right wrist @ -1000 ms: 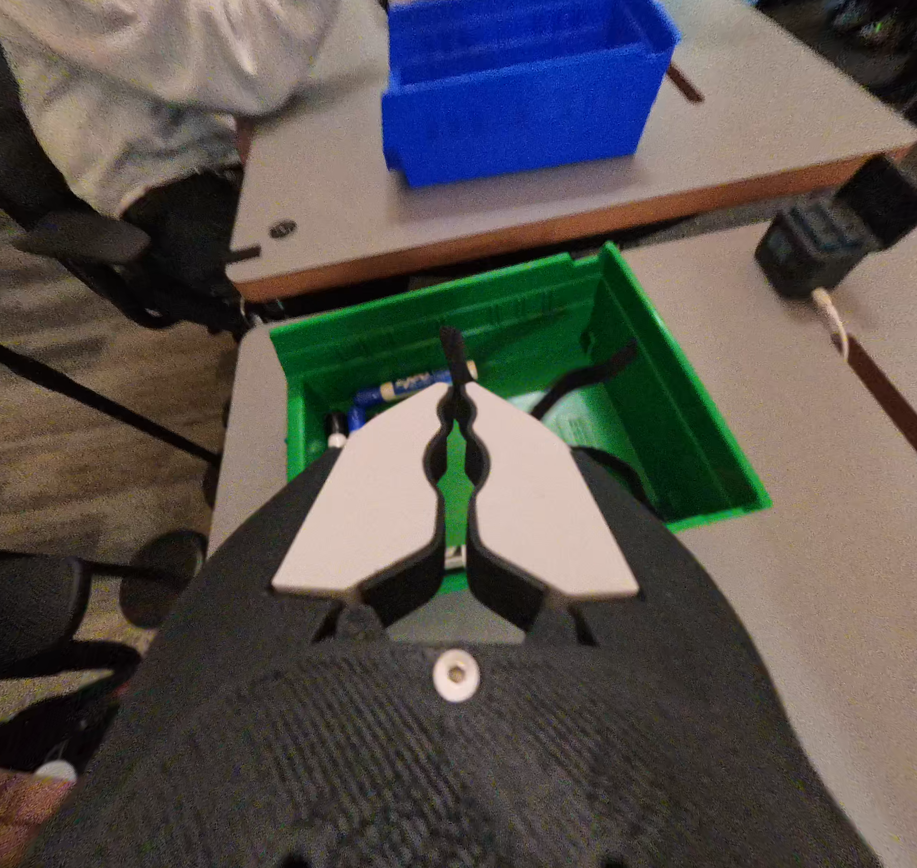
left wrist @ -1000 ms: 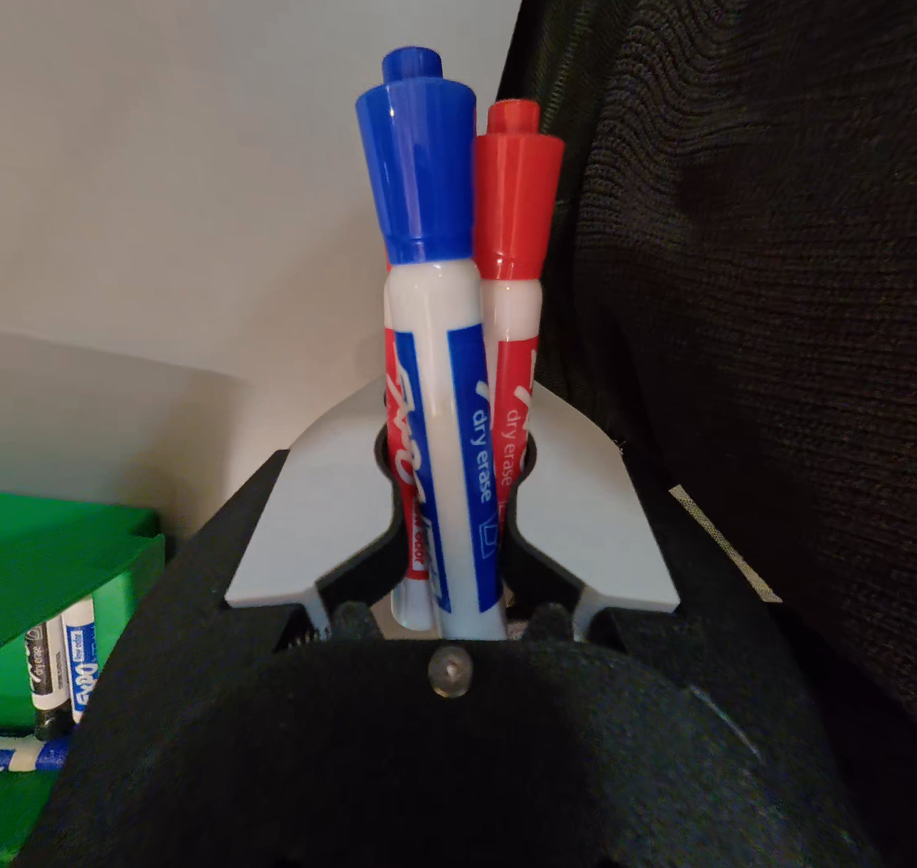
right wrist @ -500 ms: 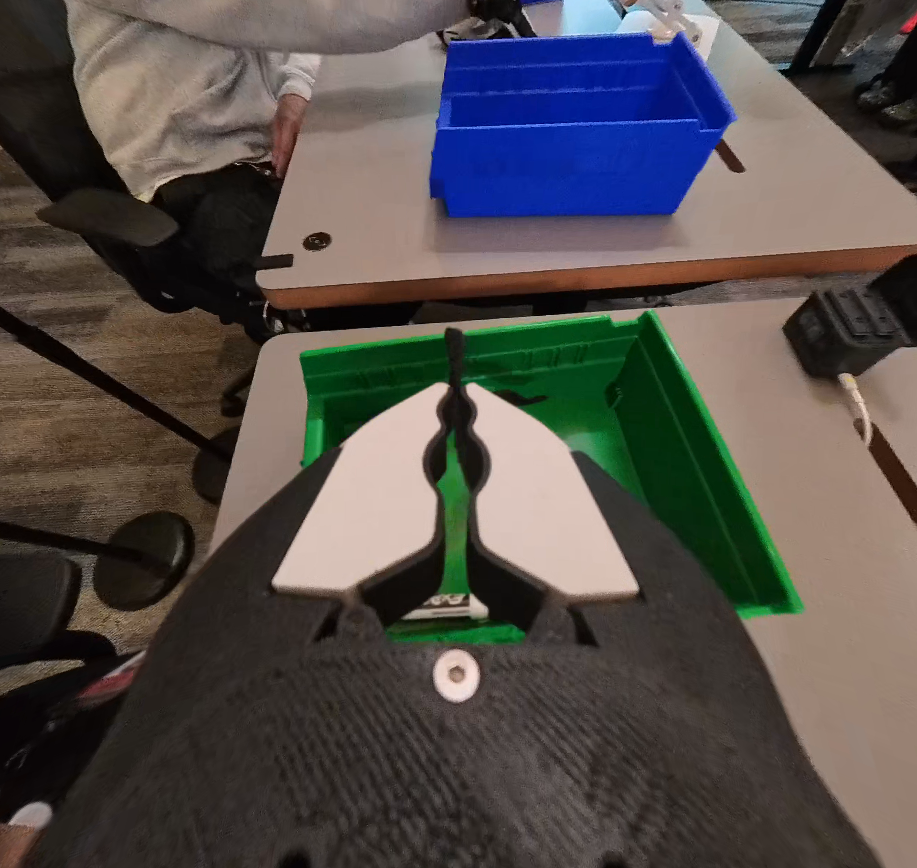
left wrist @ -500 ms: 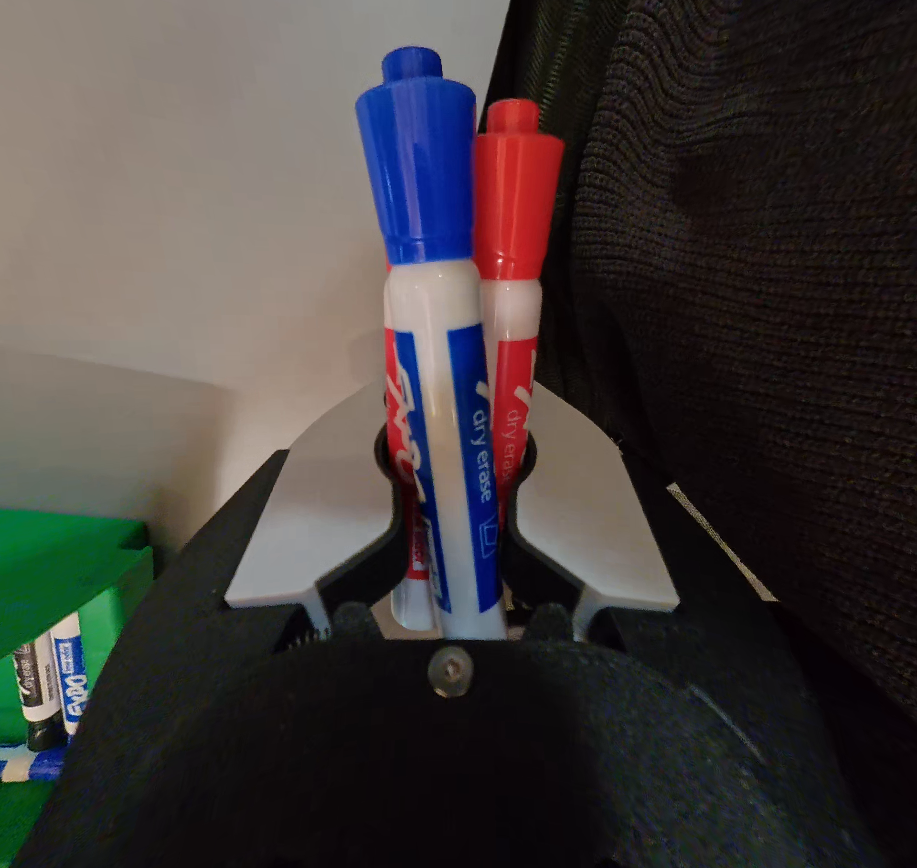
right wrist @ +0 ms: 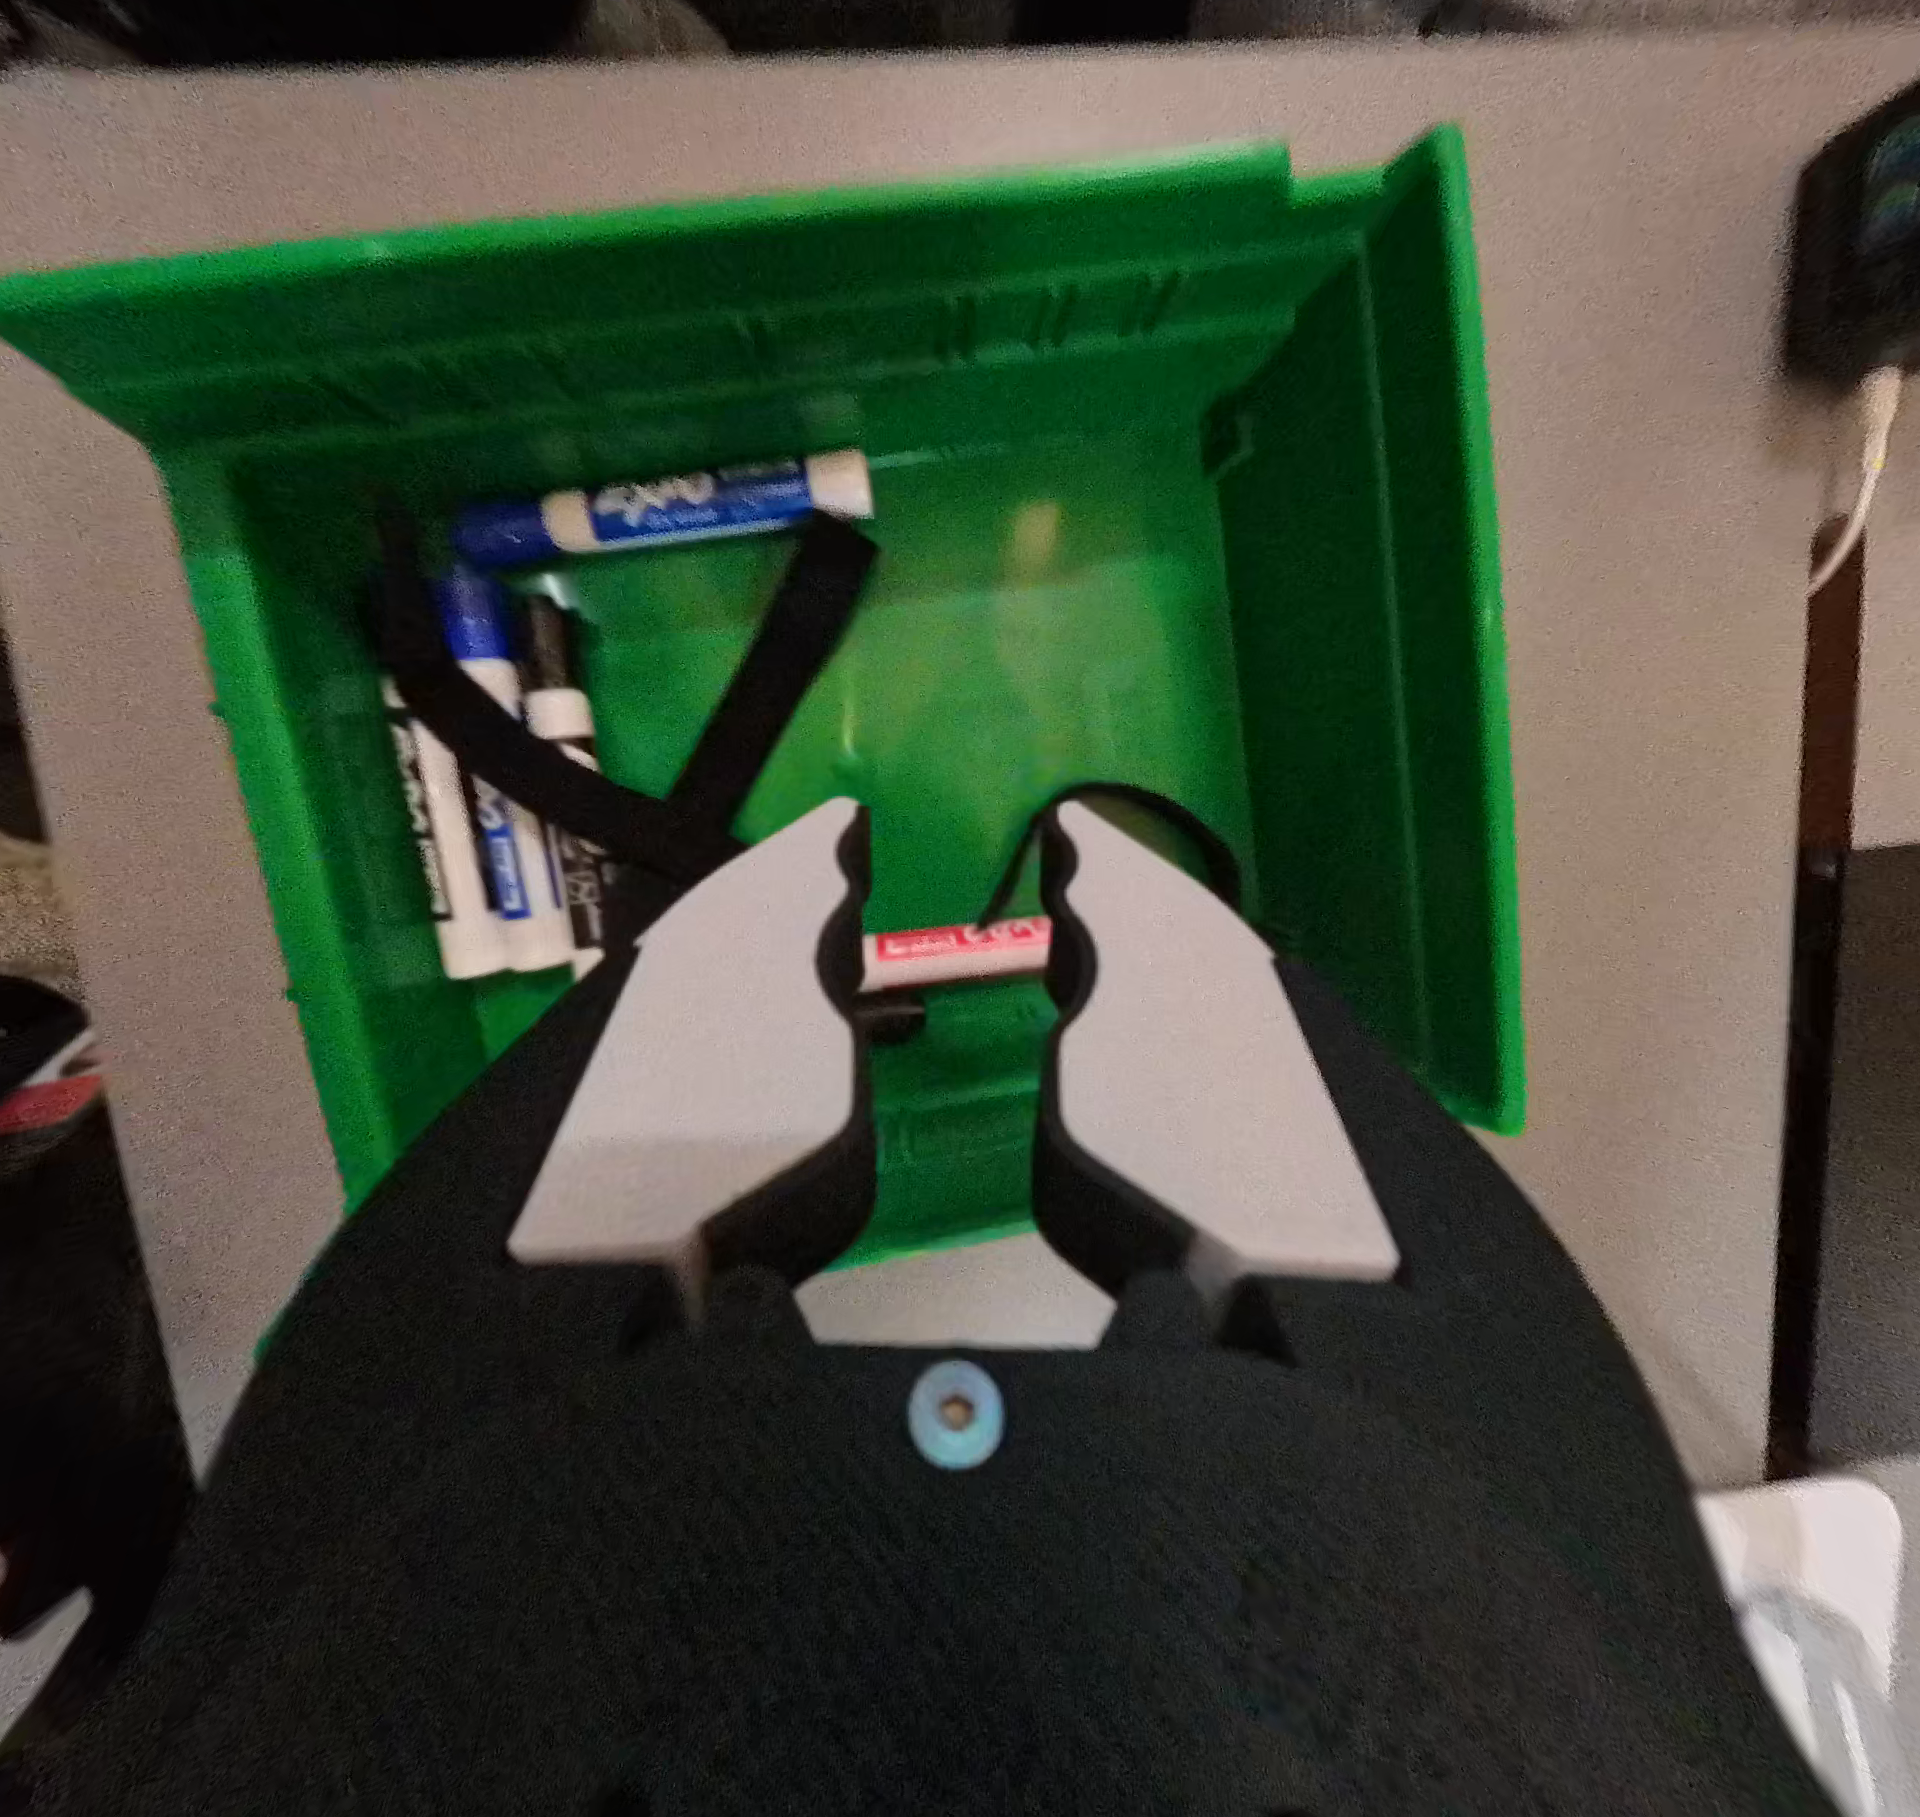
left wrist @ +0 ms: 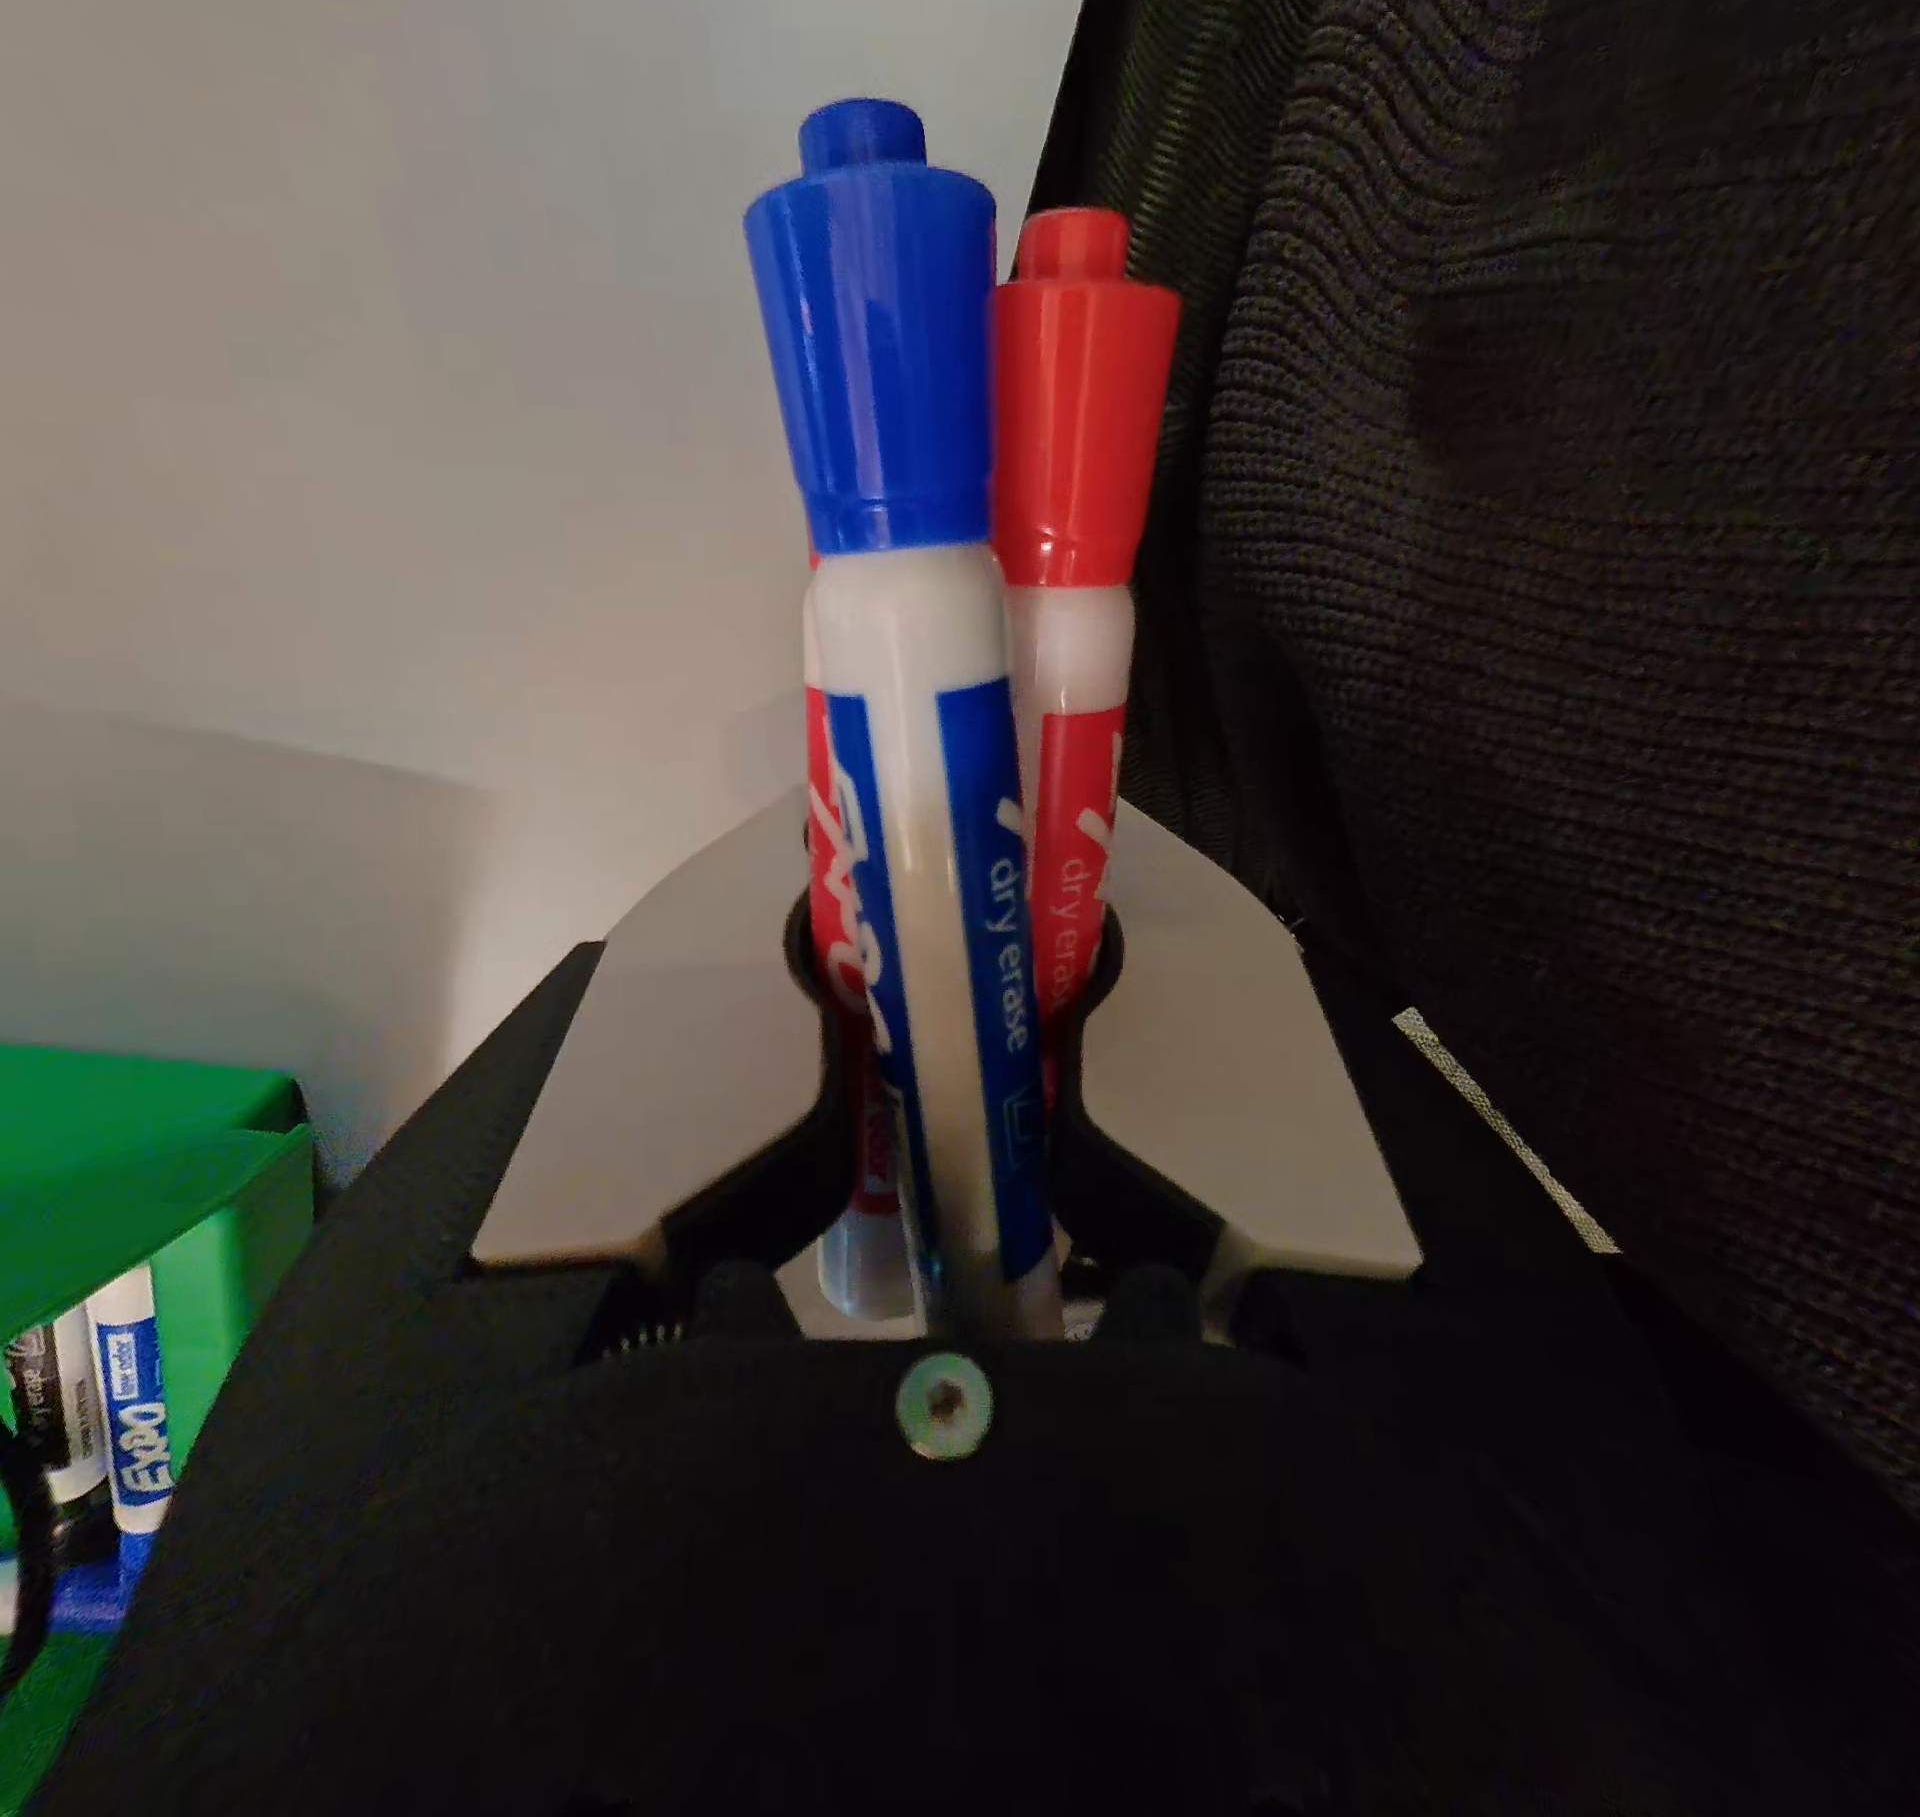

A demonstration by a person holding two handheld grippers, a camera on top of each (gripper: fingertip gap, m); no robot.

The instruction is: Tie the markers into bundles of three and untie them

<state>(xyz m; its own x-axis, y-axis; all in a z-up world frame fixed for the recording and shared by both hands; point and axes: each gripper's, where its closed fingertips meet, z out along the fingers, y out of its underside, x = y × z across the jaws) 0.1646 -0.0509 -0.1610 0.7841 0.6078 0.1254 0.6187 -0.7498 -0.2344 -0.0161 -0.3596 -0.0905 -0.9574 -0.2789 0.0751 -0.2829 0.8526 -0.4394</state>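
My left gripper (left wrist: 956, 894) is shut on a bundle of dry-erase markers that stand upright: a blue-capped marker (left wrist: 883, 365) in front, a red-capped marker (left wrist: 1081, 417) to its right, and a third red-labelled marker (left wrist: 821, 832) mostly hidden behind. My right gripper (right wrist: 954, 817) is open above a green bin (right wrist: 727, 240). A red-labelled marker (right wrist: 956, 952) lies crosswise on the bin floor between its fingers. Whether the fingers touch it I cannot tell.
In the bin lie a blue marker (right wrist: 675, 510) by the far wall, several markers (right wrist: 478, 811) along the left wall, and a black strap (right wrist: 769, 676). A black device (right wrist: 1860, 250) with a white cable sits on the grey table at right. Black mesh fabric (left wrist: 1558, 624) stands close right of the left gripper. My right fingertips sit around 35 cm from my left ones. The black strap (right wrist: 769, 676) sits 12 cm or so from the ends of my right fingers.
My right gripper has opened and tipped down closer over the green bin. The black strap that stuck out between its fingers now lies in the bin. The left gripper has barely moved.
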